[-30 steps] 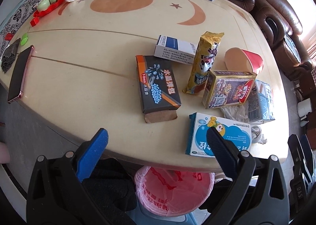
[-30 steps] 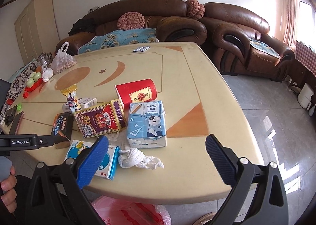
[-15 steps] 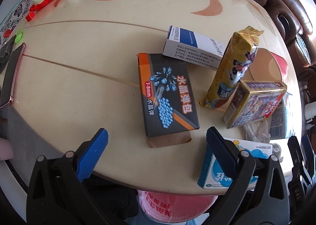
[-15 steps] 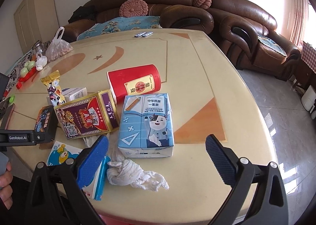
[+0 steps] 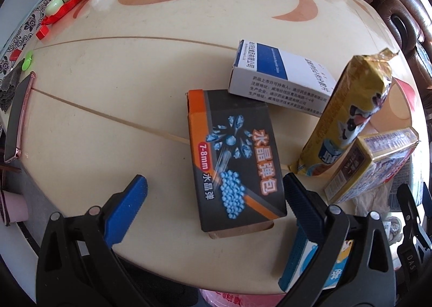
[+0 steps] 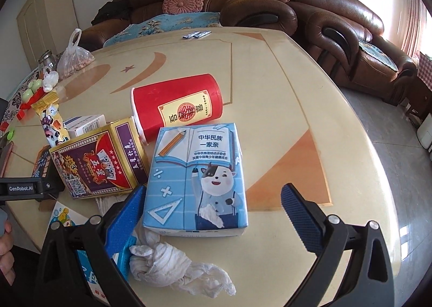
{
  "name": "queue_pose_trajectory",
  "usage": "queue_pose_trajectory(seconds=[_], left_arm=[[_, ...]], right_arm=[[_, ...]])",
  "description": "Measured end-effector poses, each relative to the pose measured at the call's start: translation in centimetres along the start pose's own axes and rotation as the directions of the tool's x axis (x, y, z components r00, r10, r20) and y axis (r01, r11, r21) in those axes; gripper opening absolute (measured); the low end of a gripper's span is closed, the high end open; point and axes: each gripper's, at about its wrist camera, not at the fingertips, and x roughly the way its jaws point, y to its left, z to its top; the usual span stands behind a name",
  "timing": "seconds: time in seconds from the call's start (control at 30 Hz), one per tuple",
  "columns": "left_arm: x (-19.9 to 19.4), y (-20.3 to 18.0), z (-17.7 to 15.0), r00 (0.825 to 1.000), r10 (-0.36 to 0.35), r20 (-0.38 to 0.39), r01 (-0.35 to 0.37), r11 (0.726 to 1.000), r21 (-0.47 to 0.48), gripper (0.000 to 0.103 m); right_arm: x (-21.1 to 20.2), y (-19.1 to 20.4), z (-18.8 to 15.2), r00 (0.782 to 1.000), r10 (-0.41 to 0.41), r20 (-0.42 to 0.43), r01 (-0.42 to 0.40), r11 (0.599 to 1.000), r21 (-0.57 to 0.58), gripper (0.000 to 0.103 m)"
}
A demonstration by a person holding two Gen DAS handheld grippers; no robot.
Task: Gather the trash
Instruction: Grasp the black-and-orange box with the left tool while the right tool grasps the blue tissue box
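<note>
A black and orange box lies flat near the table's front edge, between the fingers of my open left gripper, which hovers just before it. Behind it lie a white and blue carton and a gold snack wrapper. My open right gripper straddles a light blue tissue pack. A crumpled white tissue lies in front of that pack. A red paper cup lies on its side behind it, and a gold and purple card box sits to the left.
A pink-lined bin stands below the table edge. A phone, a red tray with green items and a bag of nuts sit on the far left. Brown sofas surround the table. A hand shows at the left.
Both grippers have moved forward and lower over the table. The black and orange box now lies between the left fingers, and the tissue pack between the right fingers. Both stay open.
</note>
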Motion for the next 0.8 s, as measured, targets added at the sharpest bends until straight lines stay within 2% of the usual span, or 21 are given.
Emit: queue_pose_trajectory(seconds=[0.33,0.5,0.6,0.8], left_arm=[[-0.1,0.5,-0.4,1.000,0.009,-0.015,-0.009,0.999,-0.035,0.097],[-0.3,0.3,-0.5,1.000,0.017,-0.022,-0.018,0.998,-0.057,0.095],[-0.9,0.4,-0.4,1.000,0.023,-0.018,-0.024,0.998,-0.066,0.082],[-1.5,0.3,-0.3,0.999,0.022,-0.023,-0.024,0.998,-0.063,0.056]], right_arm=[[0.6,-0.7,0.1,1.000,0.028,0.009,-0.029,0.999,0.032,0.096],[0.6,-1.2,0.2,0.998,0.066,0.011,-0.067,0.996,0.058,0.078],[0.6,-1.4,0.3,0.998,0.064,0.009,-0.064,0.996,0.067,0.068],[0.2,-2.2,0.4,0.999,0.037,0.026,-0.039,0.996,0.086,0.068]])
